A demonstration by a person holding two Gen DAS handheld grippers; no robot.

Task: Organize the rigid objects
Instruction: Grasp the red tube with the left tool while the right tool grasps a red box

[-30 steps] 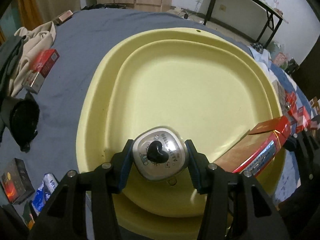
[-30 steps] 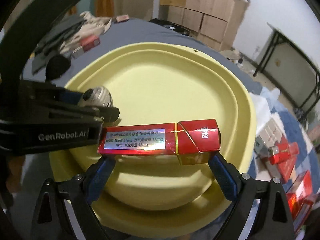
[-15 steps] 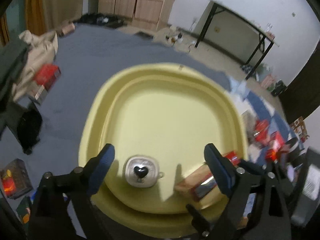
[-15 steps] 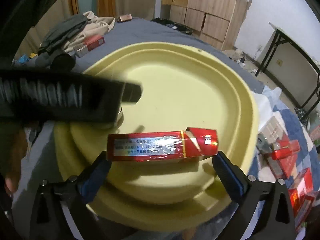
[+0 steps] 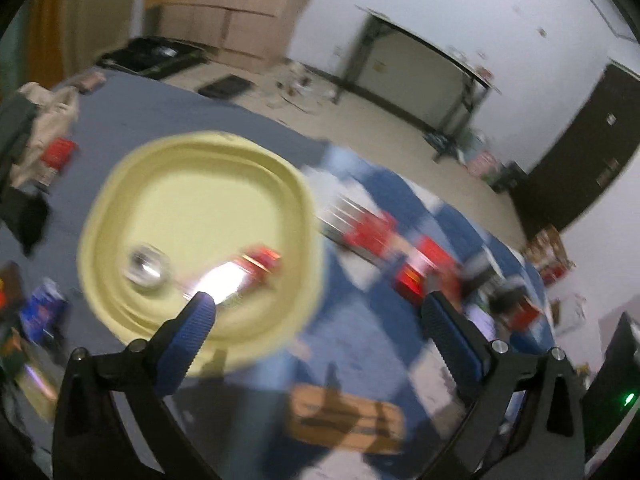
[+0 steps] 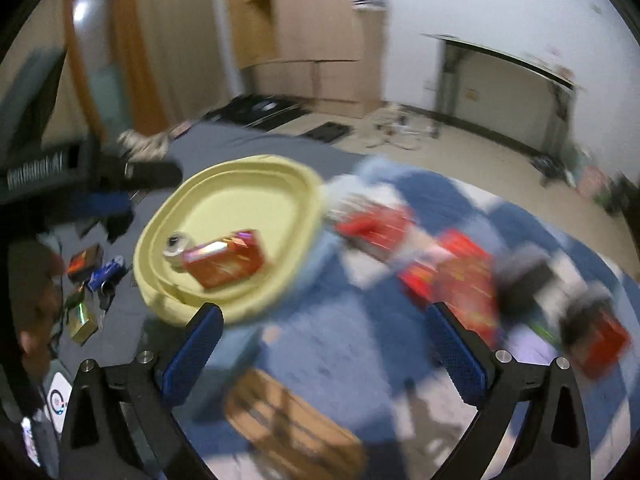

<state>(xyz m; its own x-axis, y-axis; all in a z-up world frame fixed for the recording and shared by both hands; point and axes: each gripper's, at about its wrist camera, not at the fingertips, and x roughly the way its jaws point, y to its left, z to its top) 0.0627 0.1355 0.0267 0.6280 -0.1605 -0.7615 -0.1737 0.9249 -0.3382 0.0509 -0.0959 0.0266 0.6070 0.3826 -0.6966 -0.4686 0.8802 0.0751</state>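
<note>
Inside the yellow tray [image 5: 208,168], near its close rim, a small silver tin [image 5: 145,267] is lying just beside a red cigarette carton [image 5: 244,270], the tin to the left of the carton; whether they are touching is lost in the blur. The left tool [image 5: 316,312] is hanging above and apart from both, its blue-padded fingers [image 5: 188,340] spread wide and gripping nothing, with the tray showing up and to the left of the gap between them. The right tool [image 6: 320,320] is likewise spread wide and holding nothing; from its view the tin [image 6: 176,242] and carton [image 6: 224,260] are sitting in the tray [image 6: 240,176] beyond and to the left of its left finger. The tray is resting on a grey cover [image 5: 160,112], beside a blue and white checked cloth [image 6: 332,320]. More red packs [image 6: 448,268] are lying scattered on that cloth to the right of the tray, well ahead of both tools. A brown box [image 6: 288,424] is lying on the cloth low between the right tool's fingers.
</note>
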